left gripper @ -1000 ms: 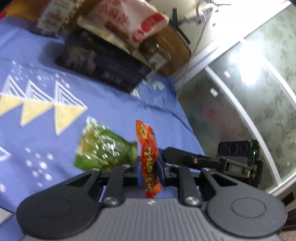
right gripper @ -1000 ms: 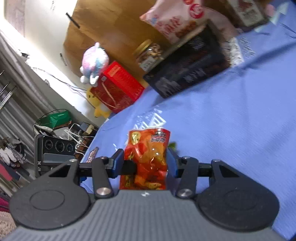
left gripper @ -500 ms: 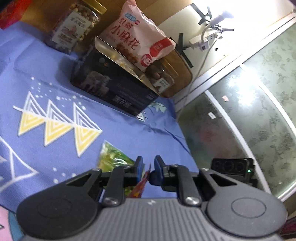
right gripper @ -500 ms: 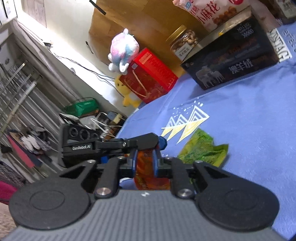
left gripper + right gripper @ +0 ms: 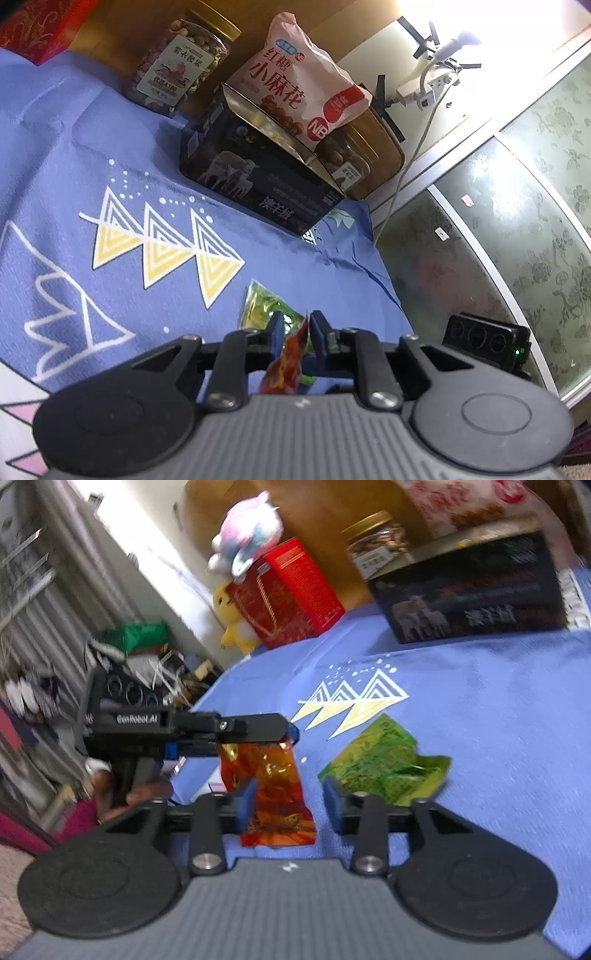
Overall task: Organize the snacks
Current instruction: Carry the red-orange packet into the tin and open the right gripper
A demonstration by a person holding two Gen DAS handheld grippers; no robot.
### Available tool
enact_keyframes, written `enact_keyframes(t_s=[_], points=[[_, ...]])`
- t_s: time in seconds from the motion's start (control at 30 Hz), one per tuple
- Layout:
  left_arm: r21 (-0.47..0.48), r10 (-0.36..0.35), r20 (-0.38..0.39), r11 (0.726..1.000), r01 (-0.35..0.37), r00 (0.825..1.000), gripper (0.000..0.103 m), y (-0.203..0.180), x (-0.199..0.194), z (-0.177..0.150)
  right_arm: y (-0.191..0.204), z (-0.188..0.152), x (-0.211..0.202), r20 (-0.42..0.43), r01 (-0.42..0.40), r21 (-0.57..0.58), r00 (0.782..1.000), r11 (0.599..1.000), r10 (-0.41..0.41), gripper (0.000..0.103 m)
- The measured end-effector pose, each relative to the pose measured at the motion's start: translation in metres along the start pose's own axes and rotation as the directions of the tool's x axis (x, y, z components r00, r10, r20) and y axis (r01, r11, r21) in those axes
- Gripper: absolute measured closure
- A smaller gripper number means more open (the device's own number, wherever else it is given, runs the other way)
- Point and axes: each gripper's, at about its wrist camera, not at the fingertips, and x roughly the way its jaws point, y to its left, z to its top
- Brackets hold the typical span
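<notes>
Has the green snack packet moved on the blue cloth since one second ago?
No. In the left wrist view, the green snack packet lies on the blue cloth just below-right of the yellow triangles, as before.

Blue cloth (image 5: 110,147) across the surface, printed with white-and-yellow triangles (image 5: 162,251) mid-left. Wooden board (image 5: 317,517) upright along the far edge. Red box (image 5: 288,590) at far left, pink-and-white plush (image 5: 247,528) sitting on top, yellow plush (image 5: 232,624) just beside its left side. Green bag (image 5: 144,635) in floor clutter further left. White power strip (image 5: 413,92) on far wall, cable (image 5: 417,147) hanging down. Patterned glass door (image 5: 535,221) on the right.
</notes>
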Motion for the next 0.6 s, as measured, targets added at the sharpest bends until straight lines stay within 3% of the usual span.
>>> enact_keyframes(t_s=[0.17, 0.3, 0.4, 0.6], points=[[0.009, -0.014, -0.008, 1.0, 0.014, 1.0, 0.087, -0.002, -0.001, -0.003, 0.014, -0.002, 0.028, -0.083, 0.022, -0.131, 0.996, 0.991, -0.033, 0.046], [0.019, 0.019, -0.014, 1.0, -0.019, 1.0, 0.085, 0.0, -0.006, -0.01, 0.024, -0.007, 0.036, -0.1, 0.031, -0.219, 0.994, 0.975, -0.054, 0.056], [0.01, 0.043, -0.011, 0.999, -0.043, 0.999, 0.083, 0.005, -0.012, -0.015, 0.018, -0.007, 0.032, -0.093, 0.018, -0.189, 0.995, 0.982, -0.036, 0.07], [0.013, 0.066, -0.013, 0.998, -0.066, 0.998, 0.082, 0.006, -0.011, -0.014, 0.016, -0.004, 0.034, -0.081, 0.032, -0.146, 0.996, 0.989, -0.044, 0.072]])
